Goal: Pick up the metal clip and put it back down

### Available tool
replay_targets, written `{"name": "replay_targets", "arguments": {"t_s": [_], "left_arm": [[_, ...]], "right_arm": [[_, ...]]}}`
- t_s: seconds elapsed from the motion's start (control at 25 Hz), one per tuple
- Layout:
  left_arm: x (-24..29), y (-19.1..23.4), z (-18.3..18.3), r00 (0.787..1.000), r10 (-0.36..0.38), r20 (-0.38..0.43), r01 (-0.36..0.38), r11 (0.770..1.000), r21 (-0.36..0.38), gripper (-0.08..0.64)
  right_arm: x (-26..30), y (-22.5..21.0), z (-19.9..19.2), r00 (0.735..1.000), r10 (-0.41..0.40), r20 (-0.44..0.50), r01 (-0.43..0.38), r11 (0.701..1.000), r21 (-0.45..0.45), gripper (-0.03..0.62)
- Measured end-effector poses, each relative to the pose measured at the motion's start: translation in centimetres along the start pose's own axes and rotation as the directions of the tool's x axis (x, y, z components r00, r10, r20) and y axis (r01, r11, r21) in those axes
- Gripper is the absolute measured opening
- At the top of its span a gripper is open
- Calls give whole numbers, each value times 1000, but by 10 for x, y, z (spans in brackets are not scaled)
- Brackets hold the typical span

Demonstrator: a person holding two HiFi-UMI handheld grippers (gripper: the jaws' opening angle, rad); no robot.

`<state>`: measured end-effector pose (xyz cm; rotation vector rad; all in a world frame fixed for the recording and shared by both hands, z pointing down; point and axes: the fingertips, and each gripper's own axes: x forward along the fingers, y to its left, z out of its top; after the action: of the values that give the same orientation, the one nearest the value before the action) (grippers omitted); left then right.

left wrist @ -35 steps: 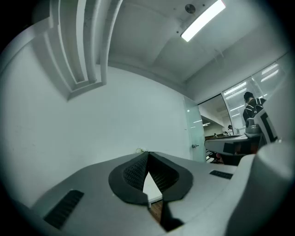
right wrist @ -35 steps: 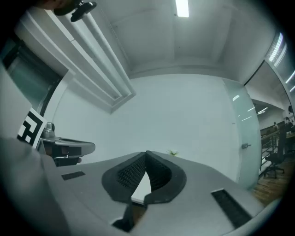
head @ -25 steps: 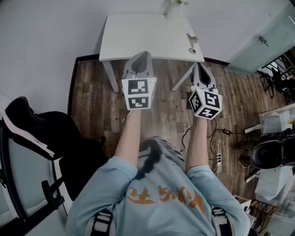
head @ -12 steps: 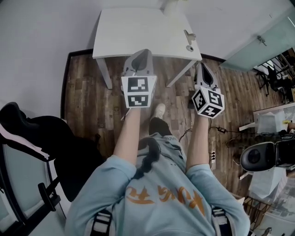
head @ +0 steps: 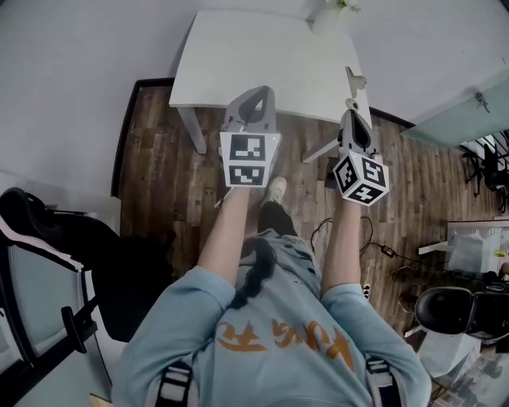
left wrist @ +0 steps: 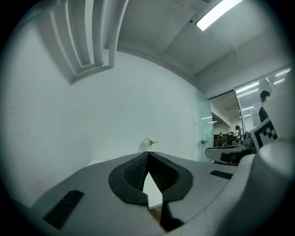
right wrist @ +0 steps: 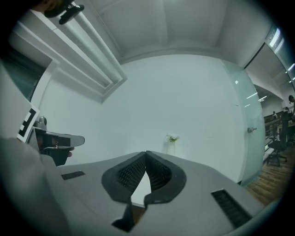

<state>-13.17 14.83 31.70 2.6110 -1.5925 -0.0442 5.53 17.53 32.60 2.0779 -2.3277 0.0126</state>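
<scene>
The metal clip (head: 355, 81) lies on the white table (head: 262, 60), close to its right edge. My right gripper (head: 351, 117) hovers just short of the table's front right corner, a little nearer me than the clip. Its jaws are shut with nothing between them. My left gripper (head: 253, 95) is held over the table's front edge near the middle, also shut and empty. In the left gripper view the closed pads (left wrist: 138, 173) point over the tabletop at the white wall. The right gripper view shows the same closed pads (right wrist: 131, 173); the clip is hidden there.
A small vase with flowers (head: 330, 12) stands at the table's back edge. A black chair (head: 56, 238) sits at the left, an office chair (head: 453, 306) at the lower right. Cables (head: 374, 246) lie on the wood floor, and a glass door (head: 469, 111) is at the right.
The table now sits further right in the head view. Both grippers have come closer to its front edge, the right one nearer the clip. Both have stayed shut.
</scene>
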Motion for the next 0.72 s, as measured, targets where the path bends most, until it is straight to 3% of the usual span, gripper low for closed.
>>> {"name": "replay_targets", "arguments": {"t_s": [0.2, 0.36, 0.52, 0.72], "left_arm": [[80, 9, -48, 995, 30, -99, -33, 999, -25, 20], [157, 9, -82, 982, 48, -185, -58, 997, -51, 20], [236, -7, -82, 978, 28, -209, -38, 998, -46, 20], [291, -29, -70, 975, 16, -222, -15, 1000, 6, 20]], "right_arm": [[70, -38, -42, 997, 33, -73, -32, 999, 20, 12], [129, -99, -66, 991, 4, -136, 2, 999, 47, 12], [192, -155, -58, 992, -4, -124, 13, 998, 66, 12], [239, -192, -49, 995, 7, -97, 3, 994, 108, 12]]}}
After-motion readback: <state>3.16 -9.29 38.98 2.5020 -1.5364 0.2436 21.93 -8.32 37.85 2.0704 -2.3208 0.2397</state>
